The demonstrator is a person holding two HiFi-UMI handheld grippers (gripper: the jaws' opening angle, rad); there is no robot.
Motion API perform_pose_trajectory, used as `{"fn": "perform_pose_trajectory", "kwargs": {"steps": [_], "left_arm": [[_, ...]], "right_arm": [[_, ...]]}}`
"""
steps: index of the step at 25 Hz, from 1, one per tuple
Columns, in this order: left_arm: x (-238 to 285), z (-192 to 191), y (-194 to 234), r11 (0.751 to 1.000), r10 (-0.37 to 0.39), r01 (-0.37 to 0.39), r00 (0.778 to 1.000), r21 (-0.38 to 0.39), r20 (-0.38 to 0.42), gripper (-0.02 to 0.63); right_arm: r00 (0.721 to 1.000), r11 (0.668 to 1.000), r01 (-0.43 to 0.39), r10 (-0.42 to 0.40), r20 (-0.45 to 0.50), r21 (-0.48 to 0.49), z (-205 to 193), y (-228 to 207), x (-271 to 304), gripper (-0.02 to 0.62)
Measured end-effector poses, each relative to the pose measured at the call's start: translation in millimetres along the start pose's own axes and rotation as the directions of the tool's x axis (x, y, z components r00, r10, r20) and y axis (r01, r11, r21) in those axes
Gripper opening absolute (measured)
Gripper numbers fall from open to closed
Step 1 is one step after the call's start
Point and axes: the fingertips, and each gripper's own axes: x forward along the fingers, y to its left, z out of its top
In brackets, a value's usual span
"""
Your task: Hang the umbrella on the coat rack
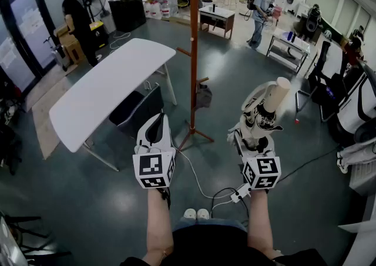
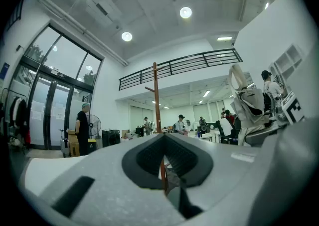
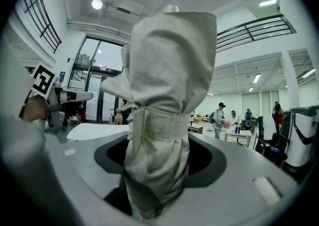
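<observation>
A tall wooden coat rack (image 1: 193, 53) with short side pegs stands on the floor ahead, between my two grippers; in the left gripper view the coat rack (image 2: 156, 95) shows straight beyond the jaws. The folded umbrella (image 1: 267, 109), pale beige with a dark pattern and a strap round it, points up and away from my right gripper (image 1: 257, 134), which is shut on it. In the right gripper view the umbrella (image 3: 167, 95) fills the middle between the pads. My left gripper (image 1: 154, 131) is held level to the left of the rack's foot, shut and empty.
A white table (image 1: 111, 91) stands at the left with a dark chair (image 1: 138, 112) beside it. White cables (image 1: 217, 191) and a power strip lie on the floor by my feet. A person (image 1: 76, 18) stands near the glass doors; other people, desks and chairs are at the back and right.
</observation>
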Motion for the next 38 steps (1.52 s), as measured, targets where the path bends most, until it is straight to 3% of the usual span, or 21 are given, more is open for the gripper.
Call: {"fn": "perform_pose_trajectory", "kwargs": {"steps": [21, 30, 36, 38], "left_arm": [[4.4, -4.2, -3.2, 1.000, -0.007, 0.008, 1.000, 0.007, -0.015, 0.006], [-20.5, -54.2, -28.3, 1.000, 0.004, -0.004, 1.000, 0.010, -0.007, 0.006], [-12.1, -28.6, -0.9, 0.999, 0.053, -0.053, 0.998, -0.001, -0.025, 0.006], [-17.3, -36.2, -3.5, 0.998, 0.065, -0.065, 0.998, -0.005, -0.019, 0.006]], "right_arm": [[1.000, 1.000, -0.001, 0.001, 0.004, 0.000, 1.1, -3.0, 2.1, 0.301], [0.999, 0.999, -0.034, 0.033, 0.028, 0.034, -53.8, -8.1, -18.9, 0.313], [0.995, 0.995, -0.098, 0.099, 0.024, -0.035, -6.7, -4.0, 3.1, 0.311], [0.992, 0.992, -0.120, 0.121, 0.024, -0.041, -9.1, -5.3, 3.0, 0.311]]}}
